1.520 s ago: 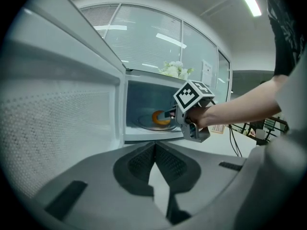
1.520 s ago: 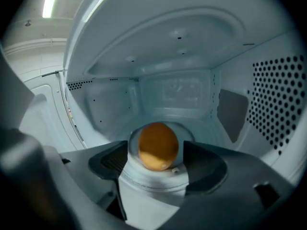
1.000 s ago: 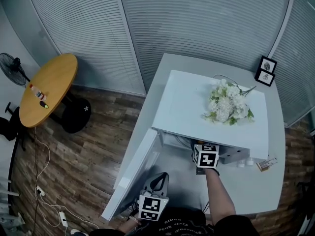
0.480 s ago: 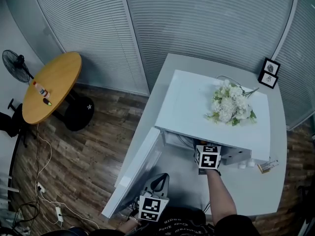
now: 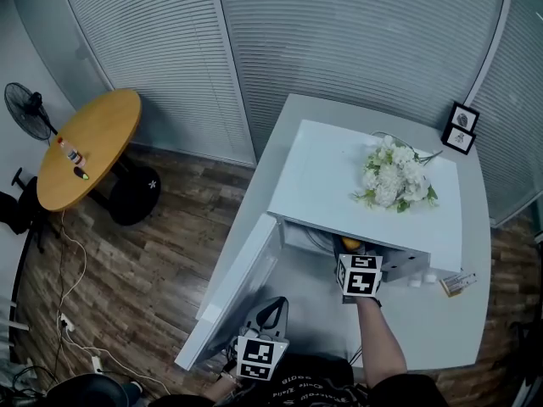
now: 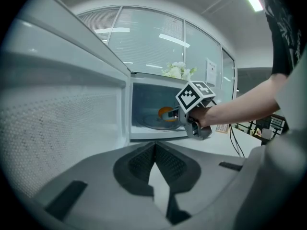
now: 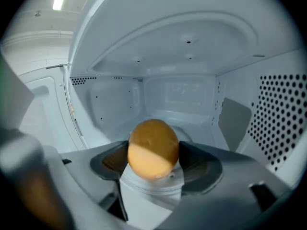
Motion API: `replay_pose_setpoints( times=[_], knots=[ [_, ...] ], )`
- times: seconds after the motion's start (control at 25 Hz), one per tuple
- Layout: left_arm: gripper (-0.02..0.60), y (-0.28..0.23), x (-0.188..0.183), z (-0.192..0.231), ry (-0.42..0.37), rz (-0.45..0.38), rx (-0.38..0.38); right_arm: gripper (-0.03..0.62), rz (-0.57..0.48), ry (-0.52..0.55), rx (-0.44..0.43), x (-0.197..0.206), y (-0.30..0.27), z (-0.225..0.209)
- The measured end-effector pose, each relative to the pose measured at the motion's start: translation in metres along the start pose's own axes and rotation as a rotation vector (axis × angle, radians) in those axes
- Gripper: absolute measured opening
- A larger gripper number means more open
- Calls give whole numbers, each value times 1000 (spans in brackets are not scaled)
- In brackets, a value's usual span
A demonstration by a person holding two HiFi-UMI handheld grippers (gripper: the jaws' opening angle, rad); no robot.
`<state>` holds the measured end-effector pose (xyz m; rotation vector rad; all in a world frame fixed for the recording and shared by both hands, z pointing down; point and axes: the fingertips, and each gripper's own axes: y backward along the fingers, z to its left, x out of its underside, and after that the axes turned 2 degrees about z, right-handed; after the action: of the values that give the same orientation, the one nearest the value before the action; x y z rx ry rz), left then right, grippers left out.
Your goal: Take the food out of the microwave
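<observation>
The white microwave (image 5: pixel 339 176) stands on a white table with its door (image 5: pixel 233 299) swung open to the left. A round orange-brown piece of food (image 7: pixel 152 148) sits between the pads of my right gripper (image 7: pixel 152 153), touching both; the jaws have just been closing on it. In the head view the food (image 5: pixel 349 244) shows at the cavity's mouth, just ahead of my right gripper (image 5: pixel 352 254). From the left gripper view the food (image 6: pixel 165 113) hangs over the turntable (image 6: pixel 148 122). My left gripper (image 6: pixel 154 145) is shut and empty, low by the door (image 5: pixel 270 312).
White flowers (image 5: pixel 392 176) lie on top of the microwave. Two photo frames (image 5: pixel 461 127) stand at the table's far right corner and small items (image 5: pixel 458 282) lie right of the microwave. A round wooden table (image 5: pixel 85 147) and a fan (image 5: pixel 25 113) stand to the left.
The right gripper has drawn back a little from the cavity, and the orange food now shows at the microwave's mouth in the head view. The left gripper has stayed put.
</observation>
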<state>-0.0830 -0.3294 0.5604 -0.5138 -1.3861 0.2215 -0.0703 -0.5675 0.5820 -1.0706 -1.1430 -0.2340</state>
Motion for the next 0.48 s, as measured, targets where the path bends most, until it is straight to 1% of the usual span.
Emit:
replay_pose_setpoints(
  times=[0.48],
  knots=[
    [8,15,1,-3,3,-34,10,327,-30,-2,24,3,34,2]
  ],
)
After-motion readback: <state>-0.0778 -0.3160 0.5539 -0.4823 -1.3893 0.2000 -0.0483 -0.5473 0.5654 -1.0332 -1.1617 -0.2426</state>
